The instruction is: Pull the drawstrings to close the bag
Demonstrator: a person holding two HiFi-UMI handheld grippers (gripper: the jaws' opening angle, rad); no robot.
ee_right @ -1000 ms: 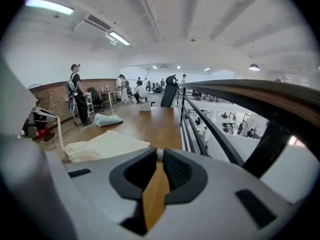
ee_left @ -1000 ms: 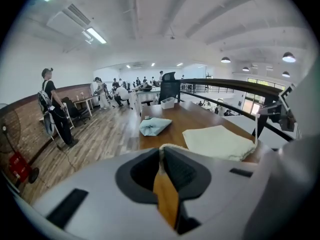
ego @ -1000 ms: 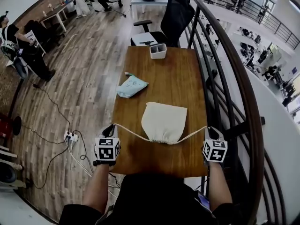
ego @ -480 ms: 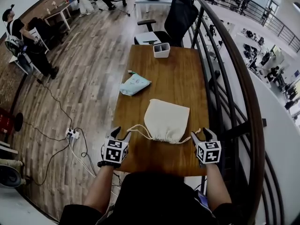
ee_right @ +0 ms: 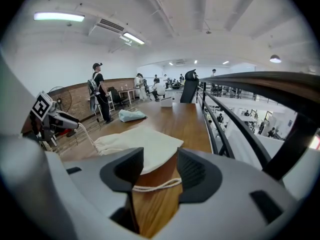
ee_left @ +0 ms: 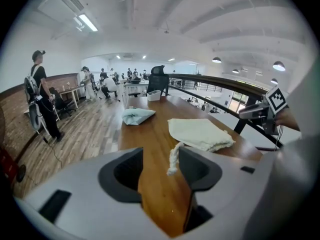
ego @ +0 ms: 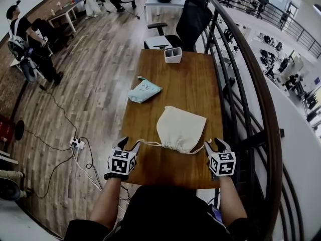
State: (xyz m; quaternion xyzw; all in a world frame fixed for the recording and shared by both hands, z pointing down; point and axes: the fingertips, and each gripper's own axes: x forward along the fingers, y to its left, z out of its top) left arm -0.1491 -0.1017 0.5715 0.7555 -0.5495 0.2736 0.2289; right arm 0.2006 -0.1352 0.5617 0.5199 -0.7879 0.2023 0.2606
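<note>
Left gripper (ego: 129,143) is half open and widening, a loose cord end (ee_left: 173,159) between its jaws. Right gripper (ego: 214,143) is closing around a cord loop (ee_right: 155,185), unpinched. Bag (ego: 180,128) lies between them on the table (ego: 165,79).

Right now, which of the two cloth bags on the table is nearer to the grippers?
The cream drawstring bag, gathered mouth toward the person; the pale blue bag lies farther off, at the table's left edge.
</note>
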